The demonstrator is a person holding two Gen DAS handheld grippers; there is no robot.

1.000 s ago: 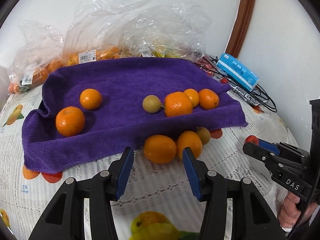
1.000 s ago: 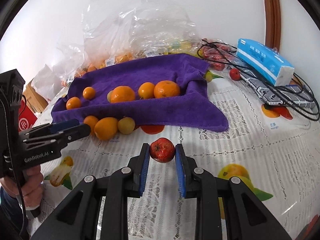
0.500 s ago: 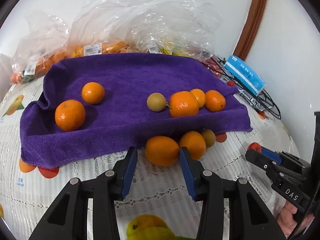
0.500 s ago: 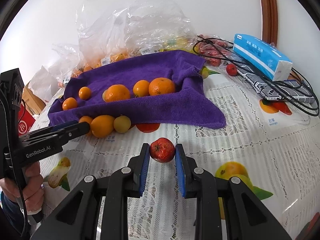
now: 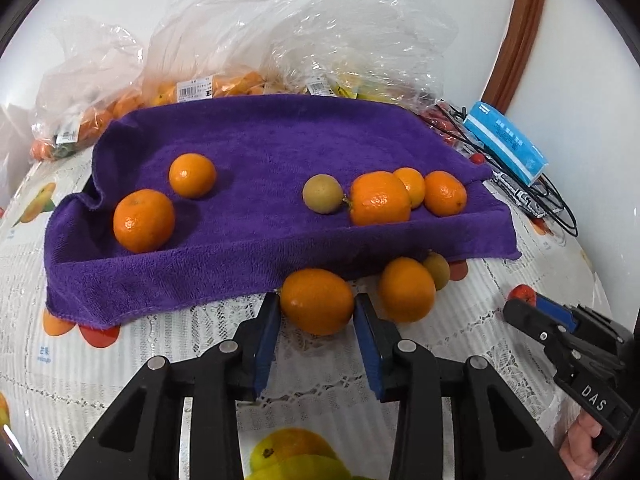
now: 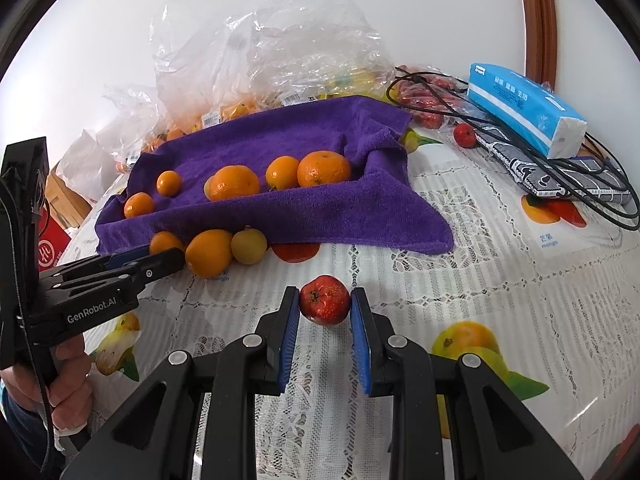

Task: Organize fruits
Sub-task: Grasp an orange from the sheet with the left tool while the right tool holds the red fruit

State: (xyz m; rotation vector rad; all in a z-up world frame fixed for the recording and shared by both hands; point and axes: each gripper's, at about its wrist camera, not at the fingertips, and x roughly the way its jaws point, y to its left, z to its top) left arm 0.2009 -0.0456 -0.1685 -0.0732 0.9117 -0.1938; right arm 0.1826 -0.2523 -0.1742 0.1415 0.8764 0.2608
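A purple towel (image 5: 264, 148) (image 6: 288, 140) lies on the table with several oranges and one yellow-green fruit (image 5: 322, 193) on it. In front of its near edge lie two oranges and a small yellow-green fruit (image 5: 437, 270) (image 6: 249, 245). My left gripper (image 5: 315, 306) has its blue pads on both sides of the nearer orange (image 5: 317, 301), touching it. My right gripper (image 6: 325, 300) is shut on a small red fruit (image 6: 325, 299), which also shows in the left wrist view (image 5: 522, 294).
Clear plastic bags (image 5: 256, 40) of fruit stand behind the towel. At the right lie a blue tissue pack (image 6: 524, 108), black cables (image 6: 560, 160), a patterned pouch (image 6: 532, 168) and small red fruits (image 6: 464, 134). A lace cloth (image 6: 460, 280) covers the table.
My left gripper has moved forward to the orange in front of the towel and narrowed around it. My right gripper keeps holding the red fruit, nearly still.
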